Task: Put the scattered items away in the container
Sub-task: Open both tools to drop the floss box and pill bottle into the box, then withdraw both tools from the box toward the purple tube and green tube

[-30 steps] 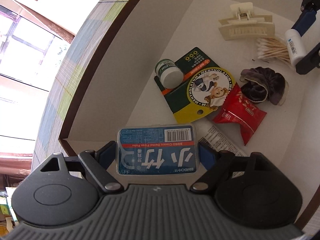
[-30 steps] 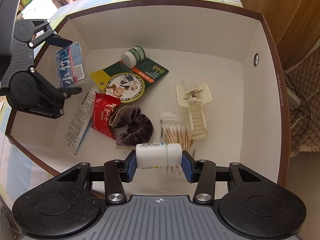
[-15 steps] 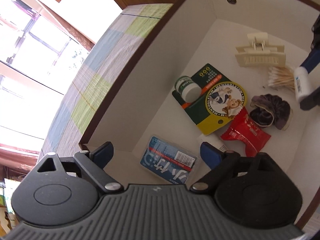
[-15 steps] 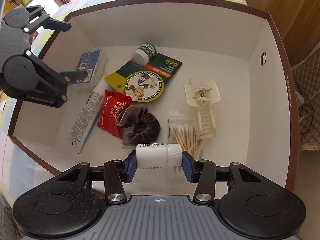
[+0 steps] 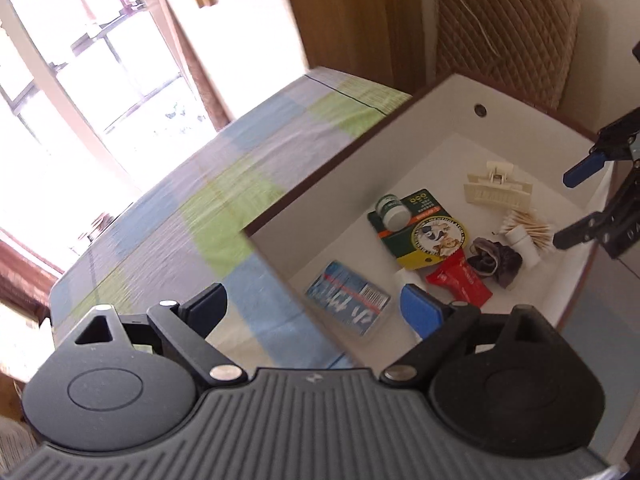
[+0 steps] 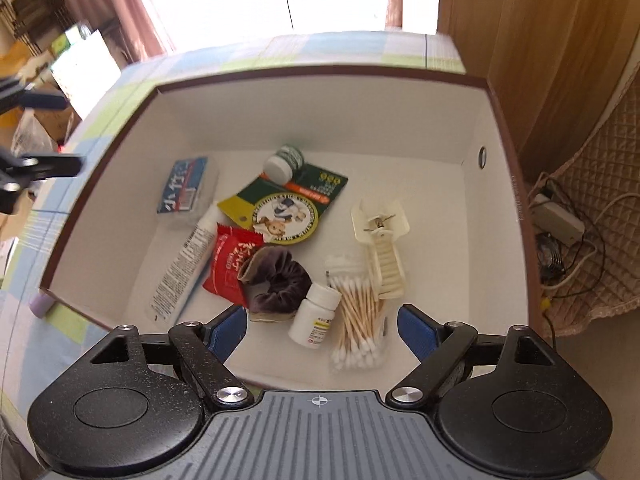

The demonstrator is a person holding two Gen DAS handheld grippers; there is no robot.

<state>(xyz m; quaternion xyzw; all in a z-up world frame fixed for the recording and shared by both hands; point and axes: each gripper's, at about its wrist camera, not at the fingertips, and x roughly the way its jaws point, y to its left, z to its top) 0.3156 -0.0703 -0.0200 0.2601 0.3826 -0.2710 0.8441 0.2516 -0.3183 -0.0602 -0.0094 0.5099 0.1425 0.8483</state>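
Inside the white box (image 6: 420, 128) on the checked surface (image 5: 224, 184) lie all the items: the blue floss-pick case (image 6: 185, 188) near the left wall, the white pill bottle (image 6: 316, 314) tilted between the purple scrunchie (image 6: 276, 280) and the cotton swabs (image 6: 358, 320). Above the near rim, the right gripper (image 6: 320, 330) is spread wide and empty. The left gripper (image 5: 316, 312), also spread and empty, straddles the box's corner.

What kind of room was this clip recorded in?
Most likely a lived-in home, perhaps a bedroom or living room. A checked cloth covers the surface under the white box, curtains hang beside a bright window, and a quilted pad with a power strip lies alongside.
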